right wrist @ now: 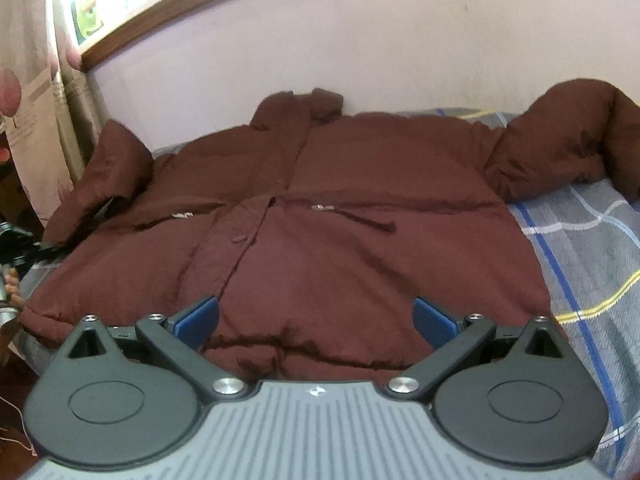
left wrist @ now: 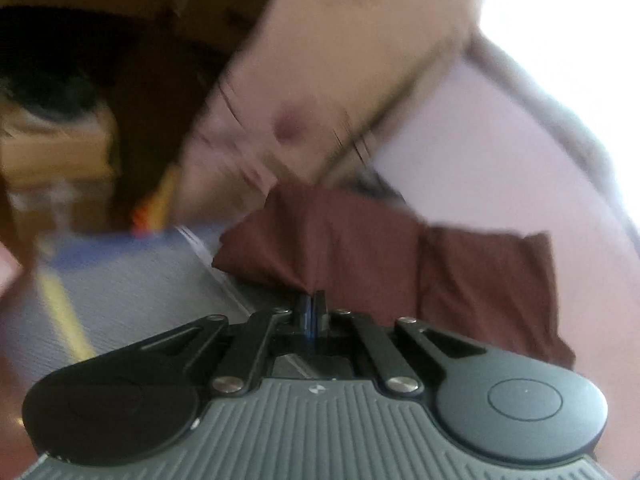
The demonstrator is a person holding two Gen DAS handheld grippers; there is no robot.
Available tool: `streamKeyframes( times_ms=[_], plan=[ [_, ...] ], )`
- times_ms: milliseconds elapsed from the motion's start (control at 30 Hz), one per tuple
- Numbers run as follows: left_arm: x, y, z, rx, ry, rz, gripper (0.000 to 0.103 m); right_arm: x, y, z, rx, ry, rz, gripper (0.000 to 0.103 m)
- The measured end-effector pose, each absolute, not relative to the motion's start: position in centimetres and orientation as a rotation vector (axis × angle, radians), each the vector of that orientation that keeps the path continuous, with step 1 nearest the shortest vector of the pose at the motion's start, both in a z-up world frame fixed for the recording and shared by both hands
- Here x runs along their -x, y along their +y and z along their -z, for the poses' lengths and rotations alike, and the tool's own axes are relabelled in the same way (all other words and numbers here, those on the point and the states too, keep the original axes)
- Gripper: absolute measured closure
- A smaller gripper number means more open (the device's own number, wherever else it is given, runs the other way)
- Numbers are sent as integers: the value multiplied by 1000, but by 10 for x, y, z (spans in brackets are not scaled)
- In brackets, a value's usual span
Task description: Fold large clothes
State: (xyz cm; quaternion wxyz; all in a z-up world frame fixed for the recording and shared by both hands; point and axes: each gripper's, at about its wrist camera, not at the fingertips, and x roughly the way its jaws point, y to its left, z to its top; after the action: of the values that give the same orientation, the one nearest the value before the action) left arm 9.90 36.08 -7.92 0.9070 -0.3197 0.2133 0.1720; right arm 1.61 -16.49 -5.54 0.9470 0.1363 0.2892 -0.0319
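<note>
A bed (right wrist: pixel 592 240) carries everything here, covered by a grey checked sheet with blue, white and yellow lines. A large brown padded jacket (right wrist: pixel 320 216) lies spread flat directly on it, front up, collar toward the wall. To the right of the jacket's body the sheet shows bare, and the jacket's right-side sleeve (right wrist: pixel 560 148) lies bunched there, near the wall. On the jacket's other side its sleeve (right wrist: pixel 108 176) is folded up at the bed's edge. In the blurred left wrist view, grey sheet (left wrist: pixel 132 280) shows beside a brown cuff end (left wrist: pixel 360 248).
</note>
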Motion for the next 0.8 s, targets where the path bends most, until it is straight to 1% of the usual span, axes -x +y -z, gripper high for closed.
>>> streamKeyframes(
  times_ms=[100,233,333,433,500,567,600,700,733,767,800],
  plan=[
    [-62,376,59,625,399,-467,103,-15,-166,54,-278,575,54,0],
    [-32,384,45,568,398,-550,103,-11,-167,56,-293,566,46,0],
    [-26,374,33,528,388,-543,103,-7,-173,57,-312,561,47,0],
    [-21,346,21,522,370,-455,102,3,-191,54,-348,519,76,0],
    [-28,320,13,495,372,-384,92,12,-215,50,-384,474,128,0],
    [-36,291,10,485,379,-291,60,21,-248,46,-426,425,181,0],
    [-41,274,9,467,380,-255,56,27,-270,45,-453,397,221,0],
    [-52,229,7,416,357,-178,47,42,-334,44,-583,330,298,0],
    [-58,216,8,409,367,-150,36,47,-358,46,-648,306,321,0],
    [-65,203,9,410,386,-120,29,51,-383,50,-722,287,346,0],
    [-71,192,12,417,400,-106,29,56,-410,56,-814,260,364,0]
  ],
)
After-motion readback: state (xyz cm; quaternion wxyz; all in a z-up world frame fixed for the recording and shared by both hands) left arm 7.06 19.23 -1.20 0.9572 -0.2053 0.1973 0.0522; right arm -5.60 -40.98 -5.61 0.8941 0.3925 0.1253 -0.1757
